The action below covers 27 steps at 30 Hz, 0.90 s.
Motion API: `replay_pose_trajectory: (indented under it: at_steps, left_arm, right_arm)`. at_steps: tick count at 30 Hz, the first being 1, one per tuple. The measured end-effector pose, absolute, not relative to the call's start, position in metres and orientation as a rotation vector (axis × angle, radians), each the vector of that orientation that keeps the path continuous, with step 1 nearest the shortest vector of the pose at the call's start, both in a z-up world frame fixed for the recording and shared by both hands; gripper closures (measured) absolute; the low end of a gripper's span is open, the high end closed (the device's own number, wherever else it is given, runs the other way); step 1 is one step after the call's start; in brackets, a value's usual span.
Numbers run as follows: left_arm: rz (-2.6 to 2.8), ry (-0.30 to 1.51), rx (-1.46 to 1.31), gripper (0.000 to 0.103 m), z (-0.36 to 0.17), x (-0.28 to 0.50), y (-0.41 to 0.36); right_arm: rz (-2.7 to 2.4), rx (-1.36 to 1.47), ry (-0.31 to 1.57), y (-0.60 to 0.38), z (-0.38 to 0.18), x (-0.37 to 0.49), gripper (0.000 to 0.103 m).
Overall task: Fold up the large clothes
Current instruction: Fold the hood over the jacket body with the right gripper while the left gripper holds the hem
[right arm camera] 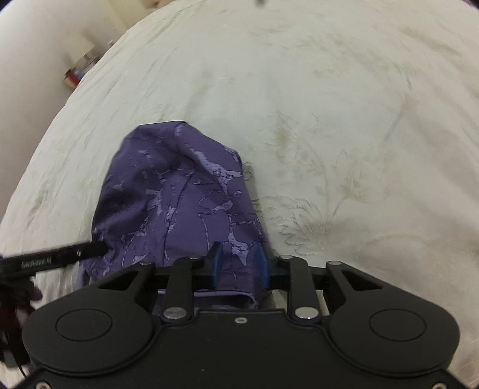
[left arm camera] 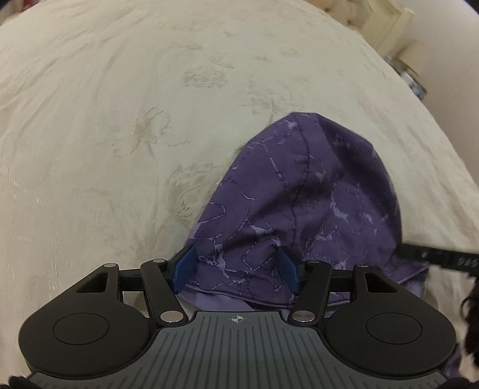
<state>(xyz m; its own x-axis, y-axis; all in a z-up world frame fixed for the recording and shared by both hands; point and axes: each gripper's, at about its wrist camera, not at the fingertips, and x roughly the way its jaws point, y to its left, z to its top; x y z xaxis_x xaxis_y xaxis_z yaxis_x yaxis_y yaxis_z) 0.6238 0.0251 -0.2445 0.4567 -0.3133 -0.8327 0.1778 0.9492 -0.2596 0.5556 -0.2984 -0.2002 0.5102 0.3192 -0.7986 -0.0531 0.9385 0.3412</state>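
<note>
A purple patterned garment (left arm camera: 302,197) lies bunched in a folded heap on a cream bedspread (left arm camera: 119,119). My left gripper (left arm camera: 236,270) stands at its near edge with blue pads (left arm camera: 184,266) apart and cloth between them. In the right wrist view the same garment (right arm camera: 176,197) sits left of centre on the bedspread (right arm camera: 329,119). My right gripper (right arm camera: 239,266) has its blue pads (right arm camera: 217,263) partly closed around a fold of the near hem. The other gripper's black finger shows at the right edge of the left view (left arm camera: 440,257) and at the left edge of the right view (right arm camera: 51,260).
The cream bedspread has faint floral embroidery and spreads wide beyond the garment. A bedside shelf with small items (right arm camera: 77,74) stands past the bed's edge. A pale headboard corner (left arm camera: 386,24) shows at top right of the left wrist view.
</note>
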Motion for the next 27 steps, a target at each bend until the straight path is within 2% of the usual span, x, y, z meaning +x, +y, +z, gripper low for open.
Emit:
replay_pose_trajectory:
  at_steps: [3, 5, 11, 15, 16, 18, 19, 20, 22, 25, 27]
  left_arm:
    - [-0.322, 1.034, -0.096, 0.043, -0.248, 0.623, 0.018]
    - [-0.320, 1.018, -0.090, 0.042, -0.248, 0.621, 0.016]
    - [-0.309, 1.017, -0.005, 0.040, -0.244, 0.618, 0.005]
    - [-0.340, 1.065, -0.079, 0.037, -0.235, 0.624, 0.014]
    - [-0.350, 1.078, -0.126, 0.036, -0.233, 0.624, 0.022]
    - [-0.366, 1.096, -0.234, 0.035, -0.225, 0.622, 0.035]
    - [-0.381, 1.109, -0.297, 0.032, -0.221, 0.621, 0.042]
    - [-0.400, 1.126, -0.362, 0.027, -0.218, 0.622, 0.049]
    - [-0.435, 1.145, -0.507, 0.021, -0.213, 0.623, 0.064]
    - [-0.465, 1.138, -0.666, 0.019, -0.203, 0.628, 0.080]
    - [-0.493, 1.131, -0.732, 0.009, -0.193, 0.633, 0.085]
  right_arm:
    - [0.268, 0.168, 0.928, -0.287, -0.174, 0.552, 0.055]
    - [0.288, 0.112, 0.863, -0.280, -0.157, 0.558, 0.043]
    - [0.326, 0.001, 0.841, -0.253, -0.149, 0.610, 0.032]
    - [0.350, -0.047, 0.881, -0.234, -0.160, 0.644, 0.032]
    - [0.356, -0.055, 0.883, -0.232, -0.162, 0.647, 0.034]
    - [0.372, -0.069, 0.897, -0.227, -0.167, 0.651, 0.054]
    - [0.366, -0.090, 0.912, -0.225, -0.168, 0.653, 0.089]
    - [0.356, -0.120, 0.916, -0.223, -0.167, 0.651, 0.093]
    - [0.382, -0.138, 0.872, -0.222, -0.157, 0.638, 0.093]
    - [0.444, -0.212, 0.770, -0.215, -0.133, 0.603, 0.093]
    - [0.492, -0.275, 0.712, -0.210, -0.118, 0.574, 0.093]
